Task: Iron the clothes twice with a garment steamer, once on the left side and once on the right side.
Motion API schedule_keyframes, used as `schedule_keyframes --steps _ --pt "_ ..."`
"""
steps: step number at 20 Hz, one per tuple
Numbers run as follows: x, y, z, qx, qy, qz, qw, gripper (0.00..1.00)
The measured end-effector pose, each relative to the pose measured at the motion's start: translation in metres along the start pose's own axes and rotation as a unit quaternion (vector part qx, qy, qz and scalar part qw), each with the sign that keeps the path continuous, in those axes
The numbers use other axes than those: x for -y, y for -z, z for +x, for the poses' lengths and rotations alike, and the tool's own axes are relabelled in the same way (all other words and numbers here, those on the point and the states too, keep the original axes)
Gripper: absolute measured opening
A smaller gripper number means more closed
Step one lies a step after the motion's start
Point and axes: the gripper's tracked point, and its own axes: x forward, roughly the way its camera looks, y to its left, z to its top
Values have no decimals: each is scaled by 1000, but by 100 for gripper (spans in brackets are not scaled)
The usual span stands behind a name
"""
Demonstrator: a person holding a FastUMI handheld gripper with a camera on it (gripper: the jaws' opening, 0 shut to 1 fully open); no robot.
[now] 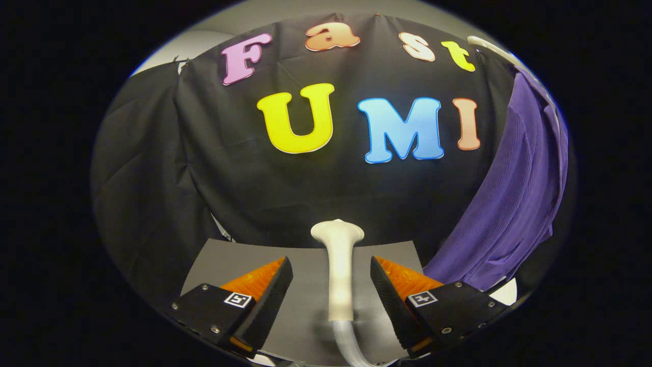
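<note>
Here the tongs [331,285] stand spread, touching nothing; between them the white, flared-head garment steamer [338,270] lies on the grey bench [305,306], its head at 12 o'clock. Purple clothes [514,204] hang at 2 o'clock.

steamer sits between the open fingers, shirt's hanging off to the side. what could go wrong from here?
1. The gripper is open, with gaps on both sides of the steamer's handle; an off-centre close could push the steamer over on the grey surface.
2. The hose runs back under the fingers and may drag during the lift.
3. The purple garment hangs beyond the right finger, so a sideways swing is needed.
</note>
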Motion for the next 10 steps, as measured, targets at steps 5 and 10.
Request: schedule_keyframes --steps 5,10 --pt "5 28 56 -67 14 52 996 94" --pt "6 68 89 -129 10 89 988 94"
